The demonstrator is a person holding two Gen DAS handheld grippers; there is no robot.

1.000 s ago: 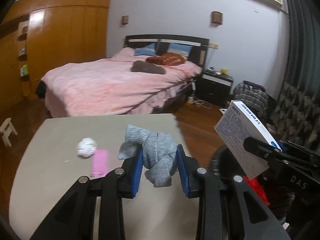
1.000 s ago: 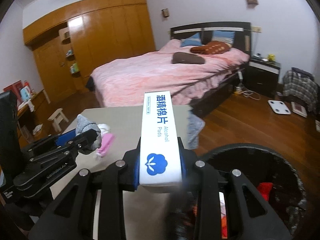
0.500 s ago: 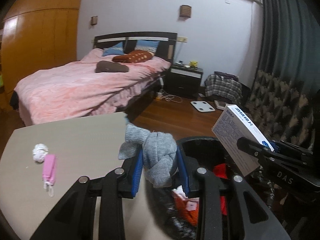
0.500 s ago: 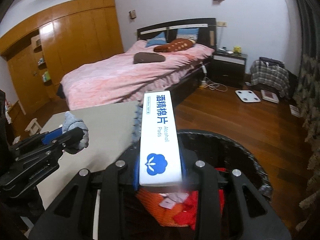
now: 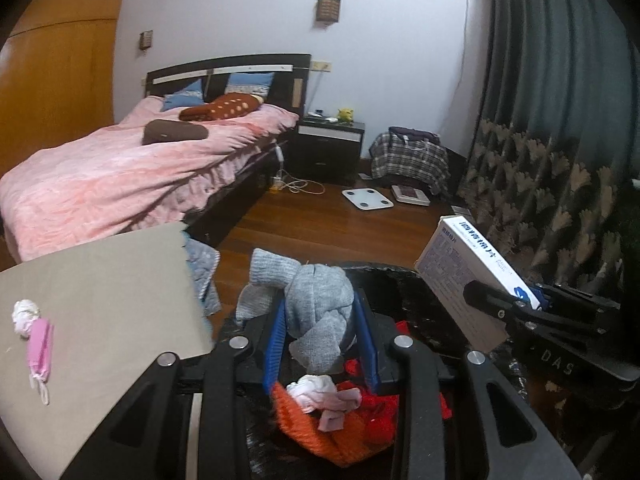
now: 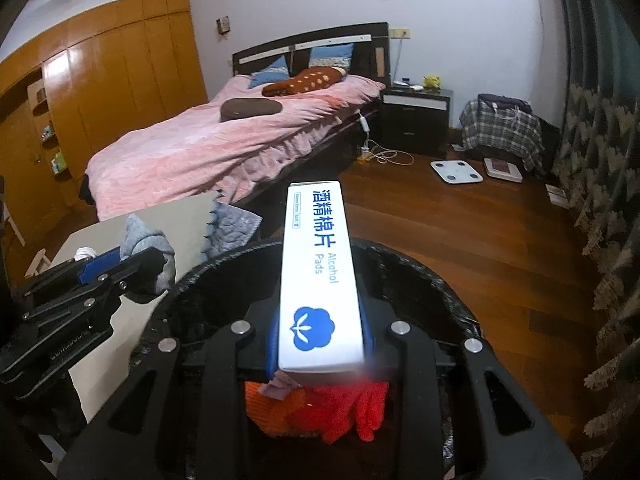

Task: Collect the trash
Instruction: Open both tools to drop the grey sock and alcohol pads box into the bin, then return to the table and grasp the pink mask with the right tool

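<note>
Change since a second ago: both tongs have swung off the bench [image 5: 100, 280] and now hang over the black-lined trash bin [image 6: 420, 276]; earlier the bench filled the view beneath them and only the bin's edge showed.
Bench items: the white crumpled paper [image 5: 24, 314] and the pink mask [image 5: 39, 346] lie where they were, now far to the left in the left wrist view.
Left tongs [image 5: 320, 338]: clamped on the grey knotted sock [image 5: 316, 304], the blue pads pressing both its sides, same grip as before.
Sock position: between the pads, its loose ends sticking up and forward, above the orange and red cloth [image 5: 340, 420] in the bin.
Right tongs [image 6: 320, 340]: clamped on the white alcohol-pad box [image 6: 318, 276], grip unchanged.
Box position: standing on its narrow edge between the pads, reaching forward over the bin's opening.
Bin contents: orange and red cloth with pale scraps on top.
</note>
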